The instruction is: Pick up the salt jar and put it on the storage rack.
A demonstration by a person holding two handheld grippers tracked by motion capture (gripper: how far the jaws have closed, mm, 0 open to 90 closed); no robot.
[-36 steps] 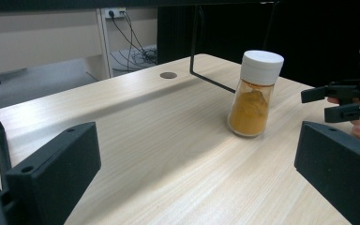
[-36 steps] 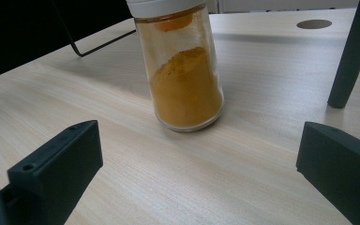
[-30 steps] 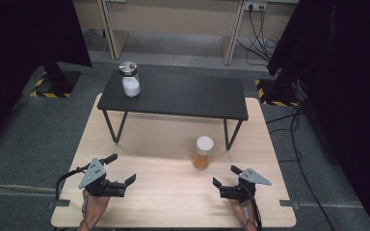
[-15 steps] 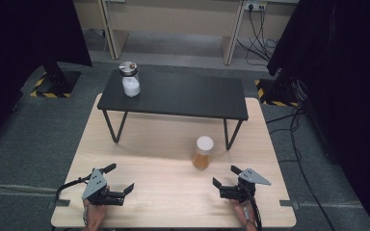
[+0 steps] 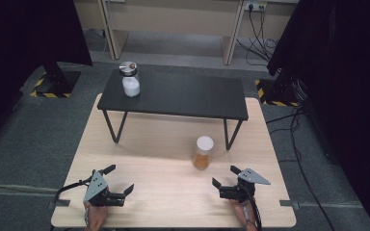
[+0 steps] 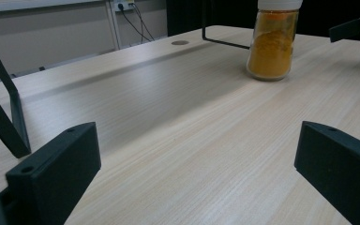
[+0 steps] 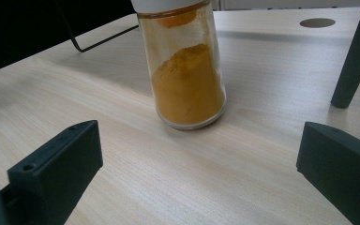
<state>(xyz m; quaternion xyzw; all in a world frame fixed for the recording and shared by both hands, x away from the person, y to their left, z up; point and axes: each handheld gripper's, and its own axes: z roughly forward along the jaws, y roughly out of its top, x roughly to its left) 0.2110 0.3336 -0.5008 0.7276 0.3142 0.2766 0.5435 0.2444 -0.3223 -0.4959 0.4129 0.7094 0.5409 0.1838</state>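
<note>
Both tongs rest low at the near edge of the wooden counter (image 5: pixel 139 159), jaws spread wide, nothing held. The right tongs (image 5: pixel 224 182) point straight at the orange spice jar (image 5: pixel 203 153), which stands upright on the counter just ahead of them, near the front right leg of the small black table (image 5: pixel 183 96). In the right gripper view the jar (image 7: pixel 186 70) sits centred between the jaws but a little beyond them, not touching; looks like a lined-up approach for a side grasp on the glass body below the white lid. The left tongs (image 5: pixel 117 183) stay well apart from the jar, angled toward the counter's middle; likely parked or waiting to assist. A second jar with white contents (image 5: pixel 130 79) stands on the black table's far left corner, untouched.

Counter is pale wood grain, bare and matte. Grey carpet floor around, dark curtains at both sides, cables and wall sockets at the back.
</note>
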